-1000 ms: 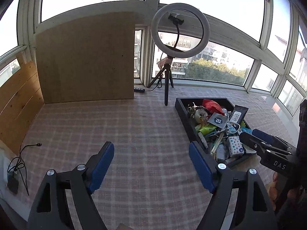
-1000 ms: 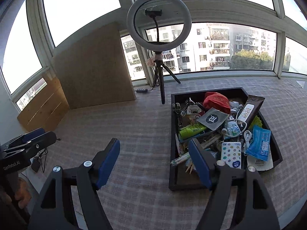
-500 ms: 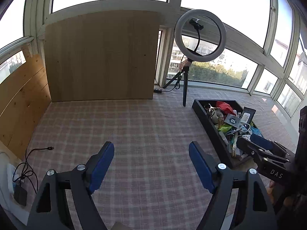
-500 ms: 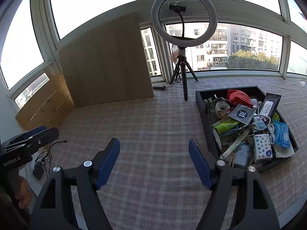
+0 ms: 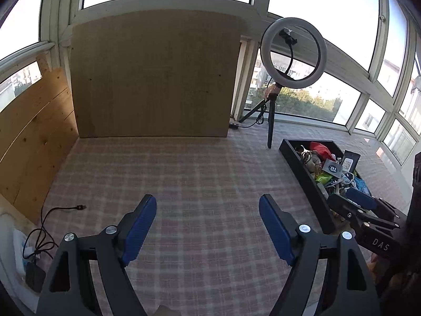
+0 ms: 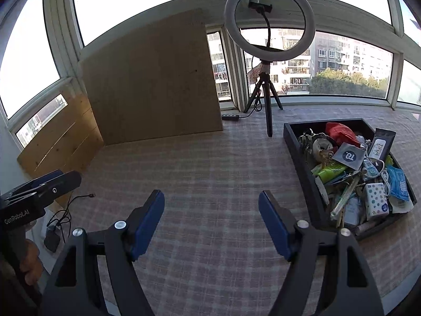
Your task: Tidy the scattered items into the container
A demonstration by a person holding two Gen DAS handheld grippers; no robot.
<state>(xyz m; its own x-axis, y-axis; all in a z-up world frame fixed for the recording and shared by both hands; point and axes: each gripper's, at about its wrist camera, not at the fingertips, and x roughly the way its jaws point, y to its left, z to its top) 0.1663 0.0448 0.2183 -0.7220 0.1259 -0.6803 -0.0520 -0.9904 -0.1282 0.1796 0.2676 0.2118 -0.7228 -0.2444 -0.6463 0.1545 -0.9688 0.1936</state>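
A black tray (image 6: 302,163) on the checked cloth holds several small items: a red pouch (image 6: 339,131), a green tube (image 6: 330,171), a dotted tissue pack (image 6: 377,200), a blue packet (image 6: 398,184). In the left wrist view the same tray (image 5: 302,176) lies at the right. My left gripper (image 5: 208,205) is open over bare cloth, nothing between its blue pads. My right gripper (image 6: 211,197) is open too, left of the tray, also empty. Each gripper shows at the edge of the other's view.
A ring light on a tripod (image 6: 268,60) stands behind the tray. A wooden board (image 5: 155,76) leans against the windows, another (image 5: 31,131) at the left. A black cable and charger (image 5: 39,239) lie at the cloth's left edge. The checked cloth (image 5: 197,171) spreads ahead.
Both grippers have drawn back and to the left, away from the tray, which now sits farther right and smaller in both views. Their jaws kept the same width.
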